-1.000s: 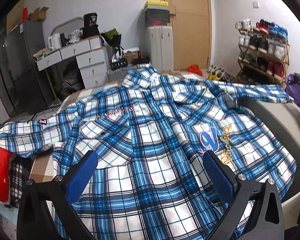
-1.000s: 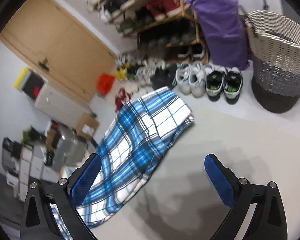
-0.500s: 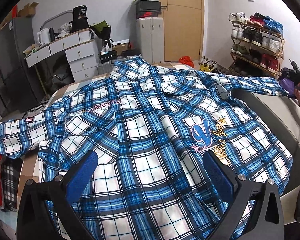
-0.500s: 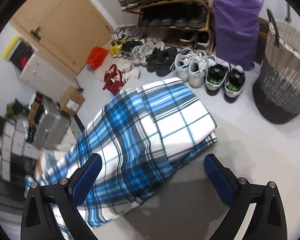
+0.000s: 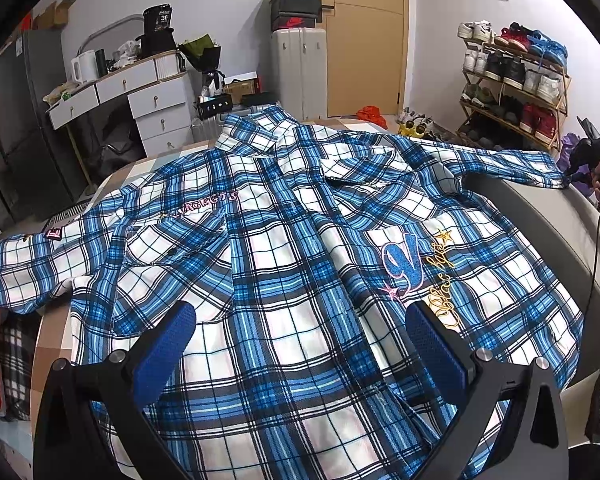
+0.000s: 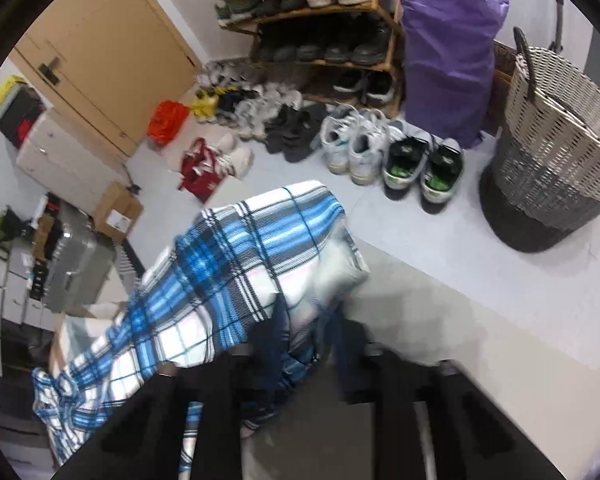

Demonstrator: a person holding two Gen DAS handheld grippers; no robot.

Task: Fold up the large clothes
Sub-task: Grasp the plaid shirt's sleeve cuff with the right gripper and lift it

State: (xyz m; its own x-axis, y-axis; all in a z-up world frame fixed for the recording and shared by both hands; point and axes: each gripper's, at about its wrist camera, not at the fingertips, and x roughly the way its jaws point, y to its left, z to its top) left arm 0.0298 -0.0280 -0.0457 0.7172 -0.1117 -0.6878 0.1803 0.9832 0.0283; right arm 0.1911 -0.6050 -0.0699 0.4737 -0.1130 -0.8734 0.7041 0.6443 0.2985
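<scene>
I read the right gripper (image 6: 304, 344) as clamped on the cuff (image 6: 300, 276) of the plaid shirt (image 5: 292, 264). Half a second ago its jaws stood wide around that cuff; they have just been closing, and cloth now sits pinched between them, though motion blur hides the pads themselves. In the left wrist view the same gripper appears at the far right edge, at the end of the outstretched sleeve (image 5: 500, 160). The shirt lies spread face-up across the bed (image 5: 540, 216), collar toward the door (image 5: 364, 36). The left gripper (image 5: 300, 348) hovers over the lower front panel with jaws apart, holding nothing. My judgement: with the cuff secured, the first fold can begin, carrying the sleeve inward across the chest; the hem remains unsecured
</scene>
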